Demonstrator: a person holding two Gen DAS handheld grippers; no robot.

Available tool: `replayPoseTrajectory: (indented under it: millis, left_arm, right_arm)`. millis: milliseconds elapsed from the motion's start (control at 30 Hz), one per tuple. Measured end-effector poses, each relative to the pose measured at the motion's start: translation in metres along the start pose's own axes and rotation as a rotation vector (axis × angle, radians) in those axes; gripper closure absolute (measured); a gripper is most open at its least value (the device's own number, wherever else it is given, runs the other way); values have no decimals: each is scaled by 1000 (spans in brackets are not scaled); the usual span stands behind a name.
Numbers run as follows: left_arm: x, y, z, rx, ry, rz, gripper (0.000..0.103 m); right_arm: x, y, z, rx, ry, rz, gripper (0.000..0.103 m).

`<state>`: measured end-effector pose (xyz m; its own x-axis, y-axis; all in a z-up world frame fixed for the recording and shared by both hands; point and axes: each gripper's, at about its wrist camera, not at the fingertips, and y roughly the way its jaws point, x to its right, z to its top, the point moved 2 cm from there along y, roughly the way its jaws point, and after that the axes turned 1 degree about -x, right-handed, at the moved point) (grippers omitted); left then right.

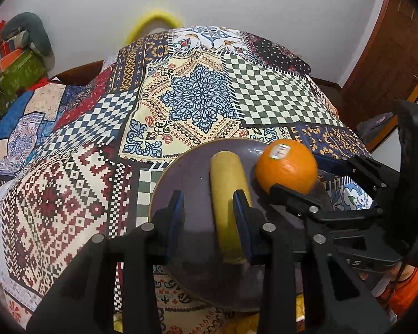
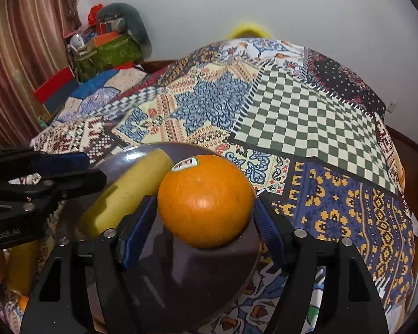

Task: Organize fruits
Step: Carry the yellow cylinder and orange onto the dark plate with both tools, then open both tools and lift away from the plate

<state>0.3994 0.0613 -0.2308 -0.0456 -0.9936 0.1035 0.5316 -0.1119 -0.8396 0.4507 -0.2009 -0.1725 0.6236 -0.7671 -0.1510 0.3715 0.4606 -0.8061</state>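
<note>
Fruit sits on the round dark purple plate (image 1: 181,183) at the patchwork cloth's (image 1: 197,97) near edge: left gripper (image 1: 209,217) seemingly pinching the yellow banana (image 1: 225,178), right gripper (image 2: 203,222) spread around the round orange (image 2: 206,203).

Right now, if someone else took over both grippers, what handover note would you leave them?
Left gripper: jaws narrow, around the banana; grip unclear.
Right gripper: open, jaws either side of the orange, pads apart from it.
Both fruits lie on the dark plate on the patchwork cloth, orange to the banana's right.
Done: both fruits plated.
Left: back both grippers away.
</note>
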Motion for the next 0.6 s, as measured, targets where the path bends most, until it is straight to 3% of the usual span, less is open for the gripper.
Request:
replayPoseTrajectory:
  millis: [600]
  left_arm:
    - [19,-121,-25,192,22,26,66]
  right_arm:
    - [-36,-100,-6,155,-48,-25,28]
